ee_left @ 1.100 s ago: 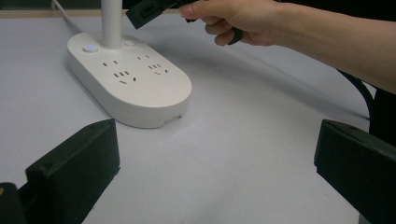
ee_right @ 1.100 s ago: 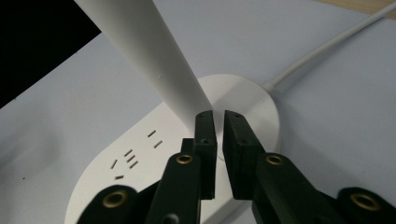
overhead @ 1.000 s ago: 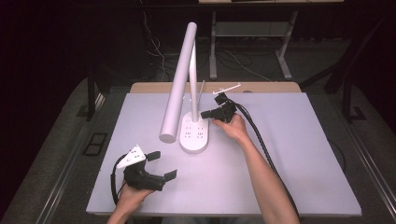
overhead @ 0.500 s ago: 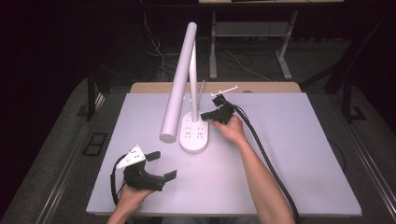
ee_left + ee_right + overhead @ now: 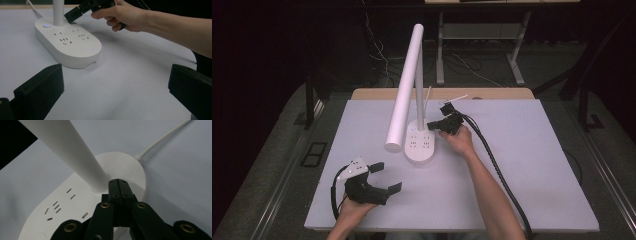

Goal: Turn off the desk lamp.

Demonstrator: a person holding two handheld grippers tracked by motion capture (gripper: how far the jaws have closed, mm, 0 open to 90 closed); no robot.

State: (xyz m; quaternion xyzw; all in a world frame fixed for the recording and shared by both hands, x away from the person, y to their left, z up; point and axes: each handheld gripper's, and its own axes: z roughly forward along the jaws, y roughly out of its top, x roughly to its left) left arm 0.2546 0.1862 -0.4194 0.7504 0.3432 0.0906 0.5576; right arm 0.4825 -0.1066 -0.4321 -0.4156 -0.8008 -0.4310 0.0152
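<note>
Near the middle of the white table [image 5: 532, 165], a white desk lamp [image 5: 406, 95] stands on an oval base [image 5: 421, 146] fitted with sockets, its long tube head slanting down toward the near left and a white cord [image 5: 162, 138] running off behind it. At the foot of the lamp's stem [image 5: 75, 152] the right gripper [image 5: 438, 124] is held, its jaws pressed flat together with nothing between them; the closed tips are seen just at the base beside the stem, though actual contact cannot be told. This gripper is carried in the right hand [image 5: 458, 139], the forearm stretched diagonally across the table and the black cable [image 5: 497, 170] trailed back along it. Well apart, at the near left corner, the left gripper [image 5: 384, 176] is kept low over the table in the left hand [image 5: 354, 210], its jaws spread wide and empty and pointed toward the lamp's base. Compared with a second earlier, almost nothing is changed: both hands are found in much the same places, the right jaws are as tightly closed as before, and the lamp has not been shifted.
</note>
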